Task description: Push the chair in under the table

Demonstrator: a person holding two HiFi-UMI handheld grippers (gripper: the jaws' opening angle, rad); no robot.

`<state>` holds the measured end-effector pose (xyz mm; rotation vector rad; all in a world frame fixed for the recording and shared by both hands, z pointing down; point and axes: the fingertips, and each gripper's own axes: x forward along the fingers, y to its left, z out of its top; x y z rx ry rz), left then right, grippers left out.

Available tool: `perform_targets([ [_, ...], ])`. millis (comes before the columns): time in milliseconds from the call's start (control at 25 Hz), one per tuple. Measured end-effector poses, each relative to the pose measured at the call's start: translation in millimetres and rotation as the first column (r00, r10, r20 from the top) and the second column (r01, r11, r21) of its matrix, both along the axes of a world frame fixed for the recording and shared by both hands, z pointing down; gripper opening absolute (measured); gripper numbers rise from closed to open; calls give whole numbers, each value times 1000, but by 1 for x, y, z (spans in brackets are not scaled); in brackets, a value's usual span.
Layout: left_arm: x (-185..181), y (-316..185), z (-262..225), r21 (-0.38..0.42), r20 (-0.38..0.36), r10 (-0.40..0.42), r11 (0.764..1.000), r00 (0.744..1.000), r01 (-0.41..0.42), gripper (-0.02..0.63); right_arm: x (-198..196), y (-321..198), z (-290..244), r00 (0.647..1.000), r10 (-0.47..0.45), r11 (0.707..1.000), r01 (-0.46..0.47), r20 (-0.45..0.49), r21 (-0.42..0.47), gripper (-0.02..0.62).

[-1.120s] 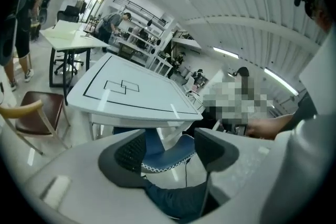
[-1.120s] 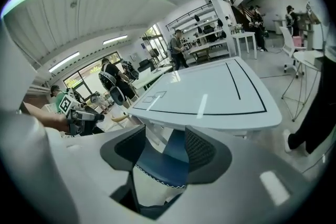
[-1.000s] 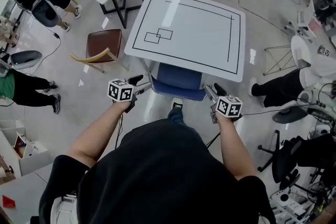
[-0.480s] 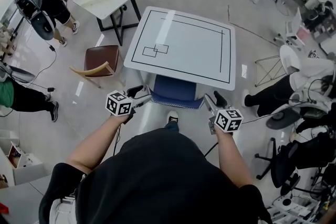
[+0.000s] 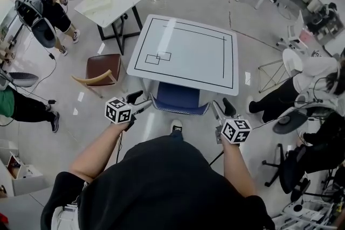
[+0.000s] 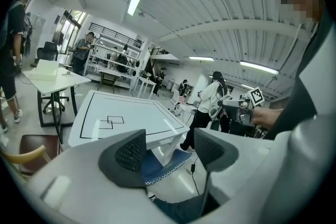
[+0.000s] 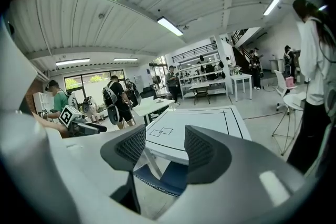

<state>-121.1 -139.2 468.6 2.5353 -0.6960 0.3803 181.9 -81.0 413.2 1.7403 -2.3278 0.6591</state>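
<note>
- Left gripper point(image 5: 139, 102) is held out in front of the person, just left of the chair, and does not touch it. Its jaws stand apart with nothing between them. In the left gripper view point(image 6: 168, 152) the gap shows only the blue seat and the floor.
- Brown chair point(image 5: 104, 66) stands on the floor to the left of that gripper, beside the table's left edge and apart from it.
- Chair point(image 5: 178, 98) has a blue seat that lies mostly under the near edge of the table. Its near rim shows past the tabletop, between the two grippers.
- Table point(image 5: 186, 51) has a white top marked with a black rectangular outline and two small overlapping squares near its left side.
- Shoe point(image 5: 176, 126) of the person rests on the floor just short of the seat.
- Right gripper point(image 5: 222, 109) is held just right of the chair, clear of it. Its jaws are also parted and hold nothing, and the right gripper view point(image 7: 164, 152) shows the seat and a table leg through the gap.
- Person in white point(image 5: 318, 70) sits at the far right, well apart from the table.
</note>
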Motion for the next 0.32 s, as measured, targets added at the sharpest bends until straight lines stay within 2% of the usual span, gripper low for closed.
perform_targets([
  [320,-4,7,-18,78,24,37,996,999,-38,288,-8,10,-7,1000,9,1000,-9,-22,21,264],
])
